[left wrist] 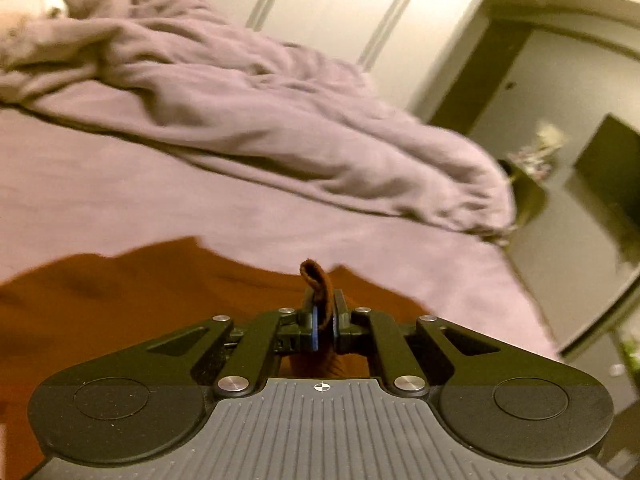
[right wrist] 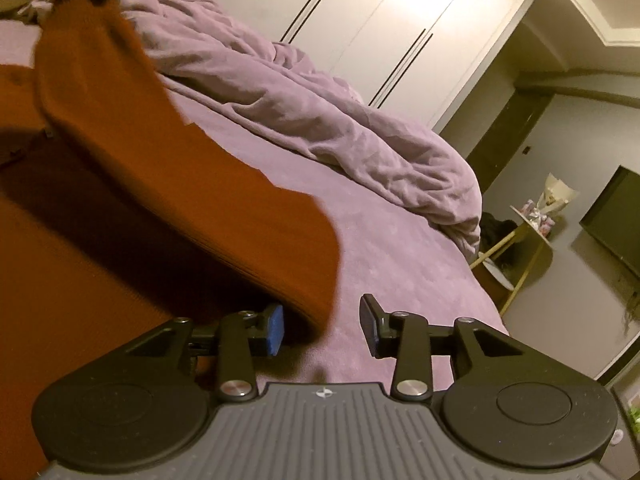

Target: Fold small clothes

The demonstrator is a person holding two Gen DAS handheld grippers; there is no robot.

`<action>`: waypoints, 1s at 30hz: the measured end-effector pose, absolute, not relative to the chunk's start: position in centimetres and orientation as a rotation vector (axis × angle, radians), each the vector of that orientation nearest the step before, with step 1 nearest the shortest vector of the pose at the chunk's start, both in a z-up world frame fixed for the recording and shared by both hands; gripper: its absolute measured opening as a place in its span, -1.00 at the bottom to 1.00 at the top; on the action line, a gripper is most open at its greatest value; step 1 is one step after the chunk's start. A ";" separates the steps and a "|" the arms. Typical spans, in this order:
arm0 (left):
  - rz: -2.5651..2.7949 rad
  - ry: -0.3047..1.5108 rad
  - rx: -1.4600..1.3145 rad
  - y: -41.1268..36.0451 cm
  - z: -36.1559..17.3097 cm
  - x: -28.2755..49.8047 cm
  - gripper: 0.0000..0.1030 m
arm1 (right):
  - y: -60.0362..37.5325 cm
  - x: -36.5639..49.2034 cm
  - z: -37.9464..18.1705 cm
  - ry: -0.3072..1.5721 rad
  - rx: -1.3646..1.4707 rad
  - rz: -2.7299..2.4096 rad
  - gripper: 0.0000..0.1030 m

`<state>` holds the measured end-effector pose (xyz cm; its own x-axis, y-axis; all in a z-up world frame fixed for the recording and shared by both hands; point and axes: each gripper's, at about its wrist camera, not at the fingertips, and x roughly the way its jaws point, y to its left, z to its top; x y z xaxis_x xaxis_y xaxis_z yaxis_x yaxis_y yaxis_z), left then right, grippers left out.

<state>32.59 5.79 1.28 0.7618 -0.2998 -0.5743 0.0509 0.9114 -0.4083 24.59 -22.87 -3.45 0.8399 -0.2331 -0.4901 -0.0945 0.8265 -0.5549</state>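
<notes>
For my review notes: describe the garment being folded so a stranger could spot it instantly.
Start at the wide bed under its mauve fitted sheet, with a crumpled mauve duvet heaped behind. On the sheet's near side lies the rust-orange knitted garment, one corner pinched and lifted by the left claw. It is the only orange fabric among mauve bedding.

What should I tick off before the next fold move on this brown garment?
1. Left hand-held gripper shut on brown garment: ok.
2. Garment edge lifted off the purple bed sheet: ok.
3. Right hand-held gripper gripping the hanging edge: not ok, open, nothing pinched.
4. Sheet ahead free for laying down: ok.
5. Crumpled duvet apart from garment: ok.
6. Garment's far side lying flat: cannot tell.
</notes>
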 end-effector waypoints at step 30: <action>-0.034 0.721 -0.242 13.4 -1.8 31.4 -0.85 | -17.2 25.3 -6.4 0.569 -0.813 0.021 -0.86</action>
